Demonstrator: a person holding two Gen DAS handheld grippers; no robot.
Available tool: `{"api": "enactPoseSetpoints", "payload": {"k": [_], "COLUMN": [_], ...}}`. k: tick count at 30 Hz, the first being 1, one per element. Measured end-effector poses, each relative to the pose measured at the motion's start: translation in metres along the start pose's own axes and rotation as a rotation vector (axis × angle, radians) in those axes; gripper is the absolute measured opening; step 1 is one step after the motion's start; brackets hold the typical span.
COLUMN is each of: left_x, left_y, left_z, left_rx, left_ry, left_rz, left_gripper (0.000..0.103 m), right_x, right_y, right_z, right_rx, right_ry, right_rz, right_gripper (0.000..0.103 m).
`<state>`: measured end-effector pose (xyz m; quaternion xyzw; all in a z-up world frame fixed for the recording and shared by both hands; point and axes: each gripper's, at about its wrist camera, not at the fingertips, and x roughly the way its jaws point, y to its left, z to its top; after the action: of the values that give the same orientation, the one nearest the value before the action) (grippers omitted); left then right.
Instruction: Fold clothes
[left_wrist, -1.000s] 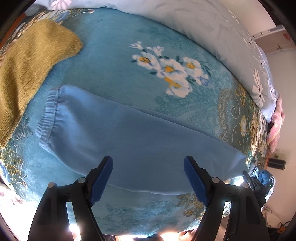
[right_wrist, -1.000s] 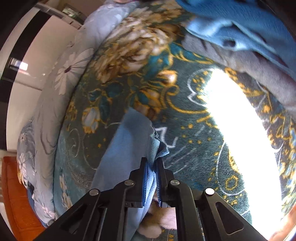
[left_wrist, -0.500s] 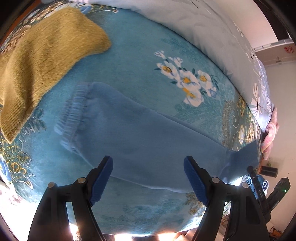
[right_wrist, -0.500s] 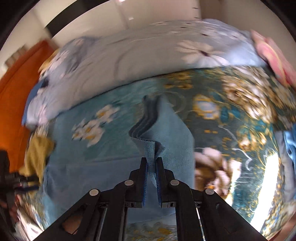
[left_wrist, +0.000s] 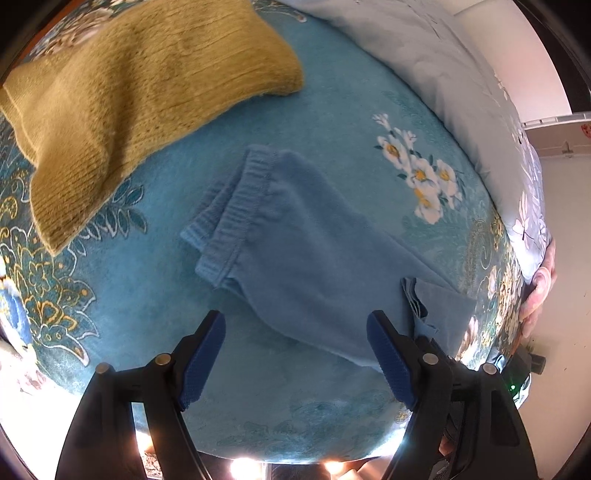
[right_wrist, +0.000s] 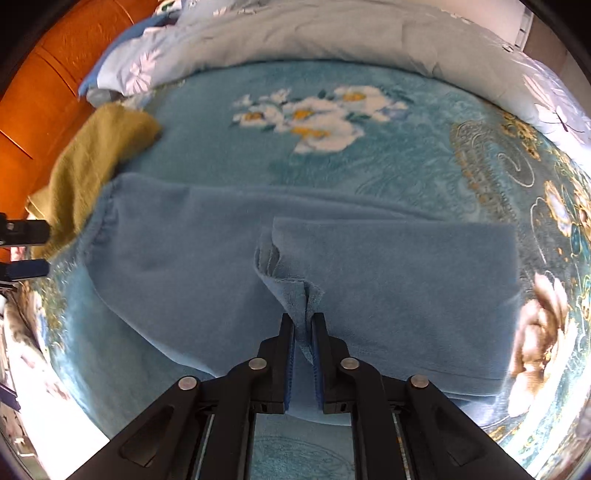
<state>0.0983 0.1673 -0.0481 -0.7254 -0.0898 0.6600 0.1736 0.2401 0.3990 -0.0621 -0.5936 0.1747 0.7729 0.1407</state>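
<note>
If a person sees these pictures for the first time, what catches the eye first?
First, the blue trousers across the middle of the flowered blanket, one end folded back over the rest. The right gripper is opening around that end's edge. A mustard knit sweater lies at the far left.

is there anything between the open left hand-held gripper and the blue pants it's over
Nothing visible. The left hand-held gripper hangs open above the blue pants, with only blanket beside them. The yellow sweater lies off to the side, apart from the pants.
</note>
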Motion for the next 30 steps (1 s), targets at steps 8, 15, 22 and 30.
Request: {"api": "enactPoseSetpoints", "payload": {"k": [8, 15, 22, 30], "left_x": [0.01, 0.036, 0.066, 0.103], "left_y": [-0.022, -0.073, -0.133, -0.158], "left_z": [-0.001, -0.008, -0.029, -0.038], "left_rx": [0.106, 0.209, 0.379, 0.354], "left_ry": [0.023, 0.108, 0.149, 0.198], "left_rz": [-0.037, -0.122, -0.146, -0.133], "left_gripper": [0.08, 0.08, 0.08, 0.08], "right_x": [-0.022, -0.058, -0.068, -0.062], "right_y": [-0.01, -0.03, -0.083, -0.134], "right_z": [-0.004, -0.008, -0.021, -0.034], "right_rx": [-0.026, 0.045, 0.263, 0.391], "right_ry": [-0.012, -0.05, -0.05, -0.027], "right_rz": [0.003, 0.043, 0.093, 0.127], "right_gripper": [0.025, 0.056, 0.086, 0.103]}}
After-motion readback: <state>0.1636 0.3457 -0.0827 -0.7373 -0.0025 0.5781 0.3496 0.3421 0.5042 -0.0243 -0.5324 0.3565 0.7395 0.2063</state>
